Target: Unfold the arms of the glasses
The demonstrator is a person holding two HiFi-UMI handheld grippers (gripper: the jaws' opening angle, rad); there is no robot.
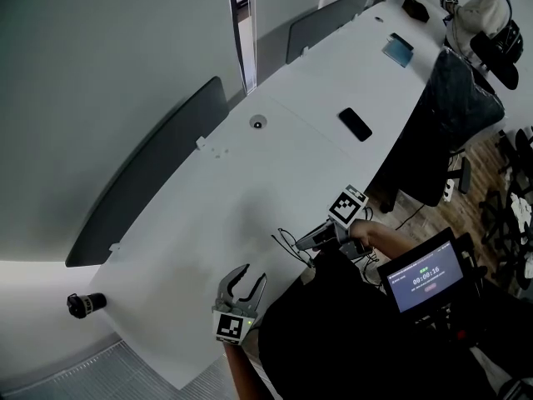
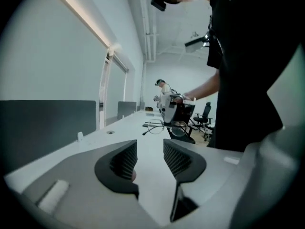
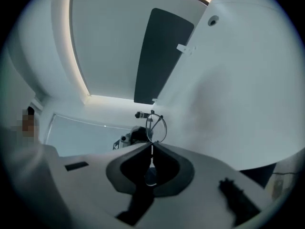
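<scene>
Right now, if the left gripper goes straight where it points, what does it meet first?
Probably the glasses pinched in the right gripper; only bare table lies between. Pointing slightly down, the left gripper might graze the table first.

A long white table (image 1: 250, 190) has a round cable port (image 1: 257, 122) set in it; a black phone (image 1: 356, 124), a blue-grey pad (image 1: 398, 50) and a dark object (image 1: 414, 8) lie farther along

Thin wire glasses (image 2: 164, 126), smooth matt white table (image 1: 250, 190), ribbed grey left tongs (image 2: 150, 146)
</scene>
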